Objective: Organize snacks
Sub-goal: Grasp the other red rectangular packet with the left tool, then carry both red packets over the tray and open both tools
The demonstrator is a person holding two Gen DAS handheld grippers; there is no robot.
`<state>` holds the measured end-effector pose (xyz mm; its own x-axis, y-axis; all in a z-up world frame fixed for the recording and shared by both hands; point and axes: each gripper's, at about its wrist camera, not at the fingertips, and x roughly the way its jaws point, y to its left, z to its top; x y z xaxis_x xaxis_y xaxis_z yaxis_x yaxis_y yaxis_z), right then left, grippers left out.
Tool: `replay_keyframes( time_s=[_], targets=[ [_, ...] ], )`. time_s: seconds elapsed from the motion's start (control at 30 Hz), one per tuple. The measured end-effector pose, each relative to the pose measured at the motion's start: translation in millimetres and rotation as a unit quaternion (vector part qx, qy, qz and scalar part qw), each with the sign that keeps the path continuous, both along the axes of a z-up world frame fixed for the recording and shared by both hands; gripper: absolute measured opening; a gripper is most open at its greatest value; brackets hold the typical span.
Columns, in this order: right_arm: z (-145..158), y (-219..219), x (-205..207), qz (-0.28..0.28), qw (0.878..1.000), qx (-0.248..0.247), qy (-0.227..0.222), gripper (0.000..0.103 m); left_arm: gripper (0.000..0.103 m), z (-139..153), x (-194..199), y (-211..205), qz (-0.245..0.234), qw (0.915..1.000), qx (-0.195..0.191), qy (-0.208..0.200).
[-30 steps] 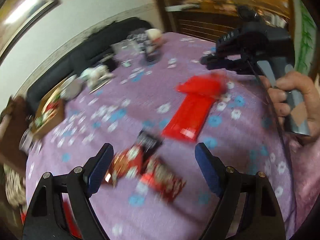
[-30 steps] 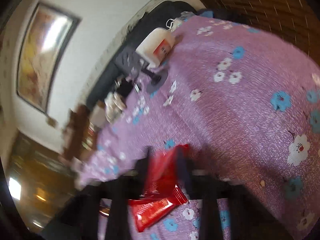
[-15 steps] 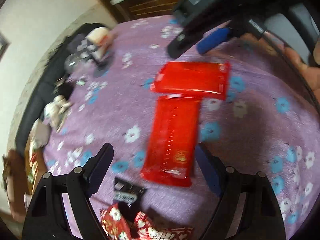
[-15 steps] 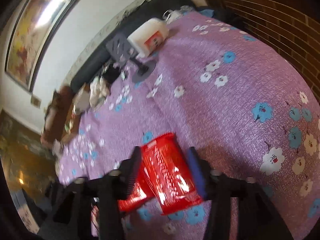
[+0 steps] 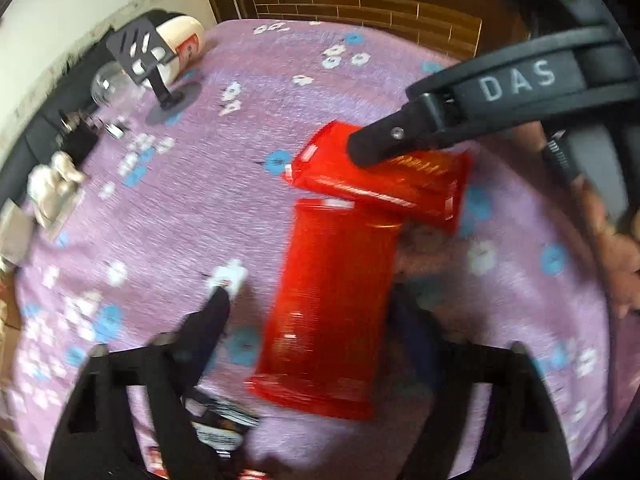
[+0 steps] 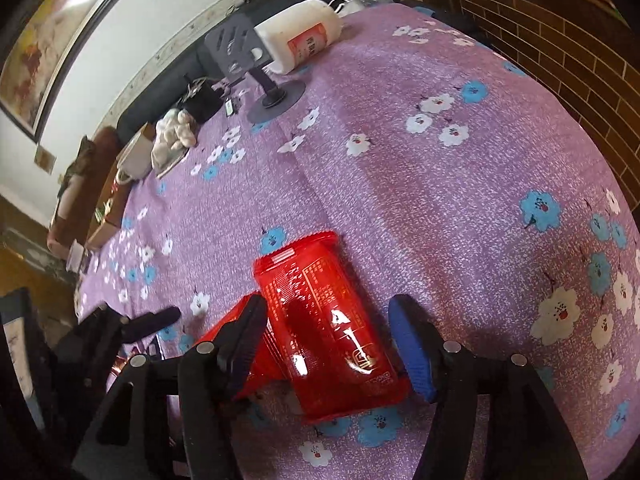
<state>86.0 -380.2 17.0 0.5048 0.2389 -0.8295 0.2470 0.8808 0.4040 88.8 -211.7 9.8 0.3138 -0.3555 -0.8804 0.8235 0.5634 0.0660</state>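
With both grippers, the left (image 5: 308, 308) and the right (image 6: 332, 336), spread wide and empty astride a red packet (image 5: 332, 304) each, closing should be centred and gentle on the crinkly wrap.

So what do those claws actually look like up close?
Both are black plastic with two fingers. The right claw has blue pads, small silver screws, and white "DAS" lettering on its body. A bare hand grips it beside a black cable.
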Motion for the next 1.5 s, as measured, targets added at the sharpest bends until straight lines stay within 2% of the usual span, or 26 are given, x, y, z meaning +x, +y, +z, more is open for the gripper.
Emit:
replay_keyframes(
  time_s=[0.03, 0.1, 0.2, 0.3, 0.37, 0.47, 0.53, 0.67, 0.77, 0.8, 0.87, 0.97, 1.03, 1.07, 1.1, 1.33, 1.5],
  targets=[
    [0.0, -1.9, -0.9, -0.004, 1.000, 0.003, -0.001, 0.066, 0.049, 0.8, -4.5, 0.7, -0.001, 0.9999, -0.011, 0.006],
    [0.6, -4.5, -2.2, -0.004, 1.000, 0.005, -0.001, 0.066, 0.048, 0.5, -17.0, -0.7, 0.011, 0.9997, -0.008, -0.022],
    [1.6, -1.3, -2.3, 0.004, 1.000, -0.002, 0.001, 0.066, 0.047, -0.1, -17.0, 9.7, 0.064, 0.9975, -0.030, 0.004],
    [1.8, 6.8, -1.2, 0.019, 1.000, -0.017, 0.005, 0.068, 0.047, 1.0, -29.8, 27.2, 0.113, 0.9924, -0.048, 0.011],
    [1.8, 13.3, -0.2, 0.028, 0.999, -0.032, 0.008, 0.071, 0.047, 4.4, -42.1, 40.8, 0.133, 0.9880, -0.076, 0.021],
    [1.0, 23.4, 1.2, 0.042, 0.998, -0.051, 0.011, 0.077, 0.047, 14.6, -60.1, 59.6, 0.153, 0.9832, -0.099, 0.007],
    [0.1, 31.1, 1.6, 0.049, 0.996, -0.074, 0.014, 0.079, 0.047, 21.4, -73.7, 74.5, 0.169, 0.9789, -0.115, -0.008],
    [-3.2, 50.0, 3.9, 0.065, 0.989, -0.131, 0.018, 0.084, 0.047, 29.5, -87.2, 107.0, 0.208, 0.9676, -0.142, -0.010],
    [-8.8, 67.6, 5.4, 0.079, 0.976, -0.200, 0.023, 0.083, 0.047, 31.7, -97.3, 135.6, 0.242, 0.9572, -0.158, -0.008],
    [-8.9, 71.2, 5.1, 0.079, 0.974, -0.212, 0.019, 0.083, 0.047, 31.7, -101.5, 148.0, 0.258, 0.9523, -0.164, -0.005],
    [-9.4, 68.4, 5.1, 0.071, 0.976, -0.205, 0.021, 0.083, 0.047, 29.8, -105.1, 163.5, 0.273, 0.9467, -0.170, -0.001],
    [-8.7, 69.0, 4.9, 0.068, 0.976, -0.206, 0.020, 0.078, 0.047, 29.7, -116.7, 179.2, 0.287, 0.9419, -0.174, -0.001],
    [-6.7, 72.0, 4.8, 0.065, 0.976, -0.206, 0.016, 0.064, 0.047, 29.0, -122.2, 187.1, 0.293, 0.9401, -0.174, 0.000],
    [-5.0, 74.5, 4.6, 0.065, 0.976, -0.207, 0.012, 0.053, 0.047, 28.2, -125.2, 191.6, 0.296, 0.9389, -0.175, 0.003],
    [-4.1, 76.7, 4.7, 0.065, 0.976, -0.206, 0.010, 0.049, 0.047, 27.6, -129.8, 197.2, 0.301, 0.9372, -0.176, 0.006],
    [-3.3, 75.4, 4.0, 0.045, 0.980, -0.194, 0.000, 0.050, 0.048, 31.8, -161.8, 225.7, 0.315, 0.9316, -0.181, 0.011],
    [-2.5, 82.4, -19.2, 0.034, 0.981, -0.192, 0.004, 0.050, 0.048, 34.9, -177.3, 235.2, 0.312, 0.9302, -0.192, 0.013]
  ],
)
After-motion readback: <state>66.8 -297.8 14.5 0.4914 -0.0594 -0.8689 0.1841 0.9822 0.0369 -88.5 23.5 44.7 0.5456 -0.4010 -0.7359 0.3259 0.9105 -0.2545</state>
